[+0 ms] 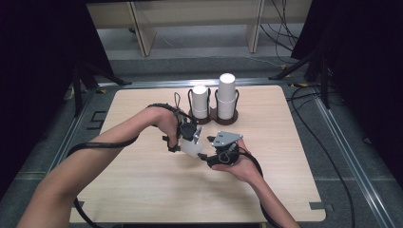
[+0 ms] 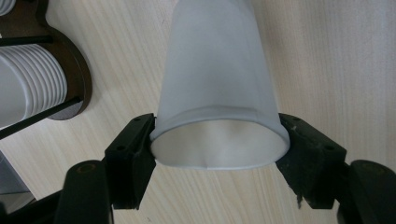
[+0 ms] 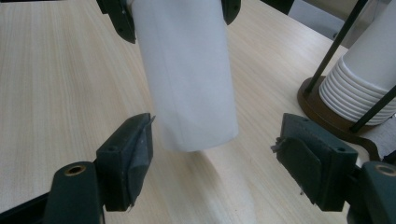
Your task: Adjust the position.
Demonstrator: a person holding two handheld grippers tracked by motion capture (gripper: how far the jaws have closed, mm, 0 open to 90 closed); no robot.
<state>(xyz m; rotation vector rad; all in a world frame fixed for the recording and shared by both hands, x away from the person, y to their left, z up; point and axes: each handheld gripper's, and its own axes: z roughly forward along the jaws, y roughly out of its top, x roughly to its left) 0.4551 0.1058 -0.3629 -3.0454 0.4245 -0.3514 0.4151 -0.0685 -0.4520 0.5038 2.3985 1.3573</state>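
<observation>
I hold a translucent white plastic cup [image 2: 217, 88] in my left gripper [image 2: 219, 149], whose jaws are clenched on its rim from both sides, squeezing the mouth slightly out of round. Seen along those jaws, the cup's open mouth faces back toward me and its narrower closed base points away, so the long axis runs straight out from between the jaws. In the high view the cup [image 1: 191, 148] hangs between my two hands, mouth up by the left gripper [image 1: 186, 142] and base tilted down toward the bench [image 1: 142, 190].

My right gripper [image 3: 215, 151] sits just below and beside the cup's base [image 3: 187, 84]. Its jaws stand apart, released, one on each side of the base with a clear gap to the cup wall; neither pad touches it. In the high view the right gripper [image 1: 216, 153] lies close to the left one, near the middle of the bench.

The bench is pale wood with fine straight grain and rounded corners. Beyond my jaws, at the far edge, a dark round-based holder [image 1: 214, 116] with thin black upright rods carries two stacks of white cups [image 1: 227, 92]. Around the bench lie a grey floor, black cables, dark curtains at both sides and light wooden furniture legs at the back.

I can read no brand, label or writing anywhere.
</observation>
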